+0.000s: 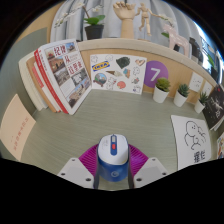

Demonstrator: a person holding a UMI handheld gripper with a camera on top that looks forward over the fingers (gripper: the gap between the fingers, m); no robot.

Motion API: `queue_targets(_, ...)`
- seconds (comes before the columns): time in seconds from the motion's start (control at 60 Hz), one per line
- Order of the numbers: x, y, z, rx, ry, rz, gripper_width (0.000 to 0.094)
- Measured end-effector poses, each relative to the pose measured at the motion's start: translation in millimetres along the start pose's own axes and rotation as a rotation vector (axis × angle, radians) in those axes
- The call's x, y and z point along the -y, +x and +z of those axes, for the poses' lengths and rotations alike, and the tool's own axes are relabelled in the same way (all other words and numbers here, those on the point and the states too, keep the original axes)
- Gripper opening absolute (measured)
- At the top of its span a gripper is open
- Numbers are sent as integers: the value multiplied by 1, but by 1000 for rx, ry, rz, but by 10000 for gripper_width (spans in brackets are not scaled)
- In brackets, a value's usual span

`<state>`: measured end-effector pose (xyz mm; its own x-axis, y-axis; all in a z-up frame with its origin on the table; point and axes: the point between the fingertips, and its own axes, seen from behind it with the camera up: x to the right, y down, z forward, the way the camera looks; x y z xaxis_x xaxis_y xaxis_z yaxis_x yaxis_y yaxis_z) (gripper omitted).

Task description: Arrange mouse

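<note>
Two pink-padded fingers (88, 160) of the claw (113, 170) pinched a white and blue mouse (113, 156) from either side, holding it just above the grey-green table (100, 115). Beyond it, a magazine (62, 72) and a printed sheet (118, 72) leaned on the low wall, beside a purple card (154, 72) and small potted plants (162, 90).

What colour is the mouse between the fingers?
The mouse is white and blue with a red scroll wheel, seen in the gripper view.
</note>
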<state>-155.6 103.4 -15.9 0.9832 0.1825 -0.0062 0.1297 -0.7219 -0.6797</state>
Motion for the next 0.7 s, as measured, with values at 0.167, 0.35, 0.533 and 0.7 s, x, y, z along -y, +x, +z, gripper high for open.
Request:
queue_targets(0.167, 9, 6, -4, 57, -56, 4, 375)
queue_targets(0.35, 98, 82, -86, 54, 144, -58, 376)
queue_targets(0.533, 172, 208, -165, -51, 342, -31, 375)
queue_targets(0.7, 156, 302, -149, -113, 308, 34, 373)
